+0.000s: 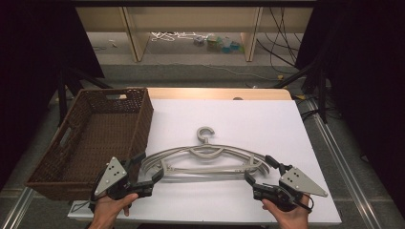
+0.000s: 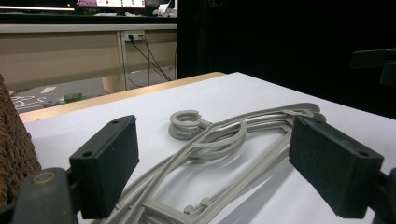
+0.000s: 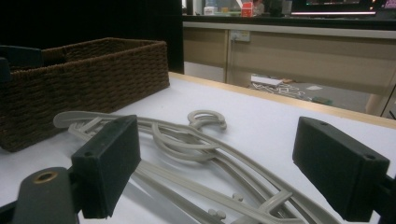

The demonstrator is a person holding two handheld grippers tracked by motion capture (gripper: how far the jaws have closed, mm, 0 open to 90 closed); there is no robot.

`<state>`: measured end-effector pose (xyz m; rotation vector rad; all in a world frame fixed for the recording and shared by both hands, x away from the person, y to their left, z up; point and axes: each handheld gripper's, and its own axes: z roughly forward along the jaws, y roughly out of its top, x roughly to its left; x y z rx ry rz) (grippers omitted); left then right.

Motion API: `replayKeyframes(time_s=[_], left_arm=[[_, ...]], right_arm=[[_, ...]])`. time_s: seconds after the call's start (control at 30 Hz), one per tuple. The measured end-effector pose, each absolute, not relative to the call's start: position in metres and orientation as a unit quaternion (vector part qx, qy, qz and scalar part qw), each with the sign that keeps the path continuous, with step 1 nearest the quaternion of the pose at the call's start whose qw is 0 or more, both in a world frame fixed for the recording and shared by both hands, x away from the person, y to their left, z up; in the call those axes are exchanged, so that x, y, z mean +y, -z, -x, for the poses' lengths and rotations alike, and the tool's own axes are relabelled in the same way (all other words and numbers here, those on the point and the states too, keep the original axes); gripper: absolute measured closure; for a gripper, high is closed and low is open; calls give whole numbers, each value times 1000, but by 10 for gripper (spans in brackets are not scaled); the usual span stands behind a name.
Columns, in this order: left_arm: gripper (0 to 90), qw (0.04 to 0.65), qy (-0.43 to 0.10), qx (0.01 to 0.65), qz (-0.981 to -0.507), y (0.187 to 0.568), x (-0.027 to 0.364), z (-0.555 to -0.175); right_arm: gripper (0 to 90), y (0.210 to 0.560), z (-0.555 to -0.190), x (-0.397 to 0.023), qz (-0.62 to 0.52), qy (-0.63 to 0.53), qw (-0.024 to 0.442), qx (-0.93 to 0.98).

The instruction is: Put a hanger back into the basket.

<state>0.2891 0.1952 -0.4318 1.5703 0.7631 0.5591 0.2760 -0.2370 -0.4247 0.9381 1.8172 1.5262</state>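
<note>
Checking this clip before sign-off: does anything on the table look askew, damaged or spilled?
Nothing stands out. The grey hangers lie flat in a loosely fanned stack on the white table, the wicker basket sits upright, and no breakage or spill shows.

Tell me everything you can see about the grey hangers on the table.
The grey hangers look like plastic, several stacked flat on the white table, hooks pointing away from the person. Each has curved shoulders, a straight lower bar and small pegs near the ends. The wicker basket stands just to their left. The left claw and right claw sit open around the two ends, not pressing.
</note>
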Motion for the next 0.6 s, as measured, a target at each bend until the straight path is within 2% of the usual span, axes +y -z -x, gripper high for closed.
replayKeyframes(time_s=[0.1,0.17,0.6], left_arm=[[157,609,-241,329,-680,432,194,-289],[156,608,-240,329,-681,432,194,-289],[155,615,-227,325,-681,431,189,-290]], right_arm=[[160,425,-274,-236,-362,-572,281,681],[160,425,-277,-237,-349,-576,293,679],[160,424,-275,-237,-349,-569,290,686]])
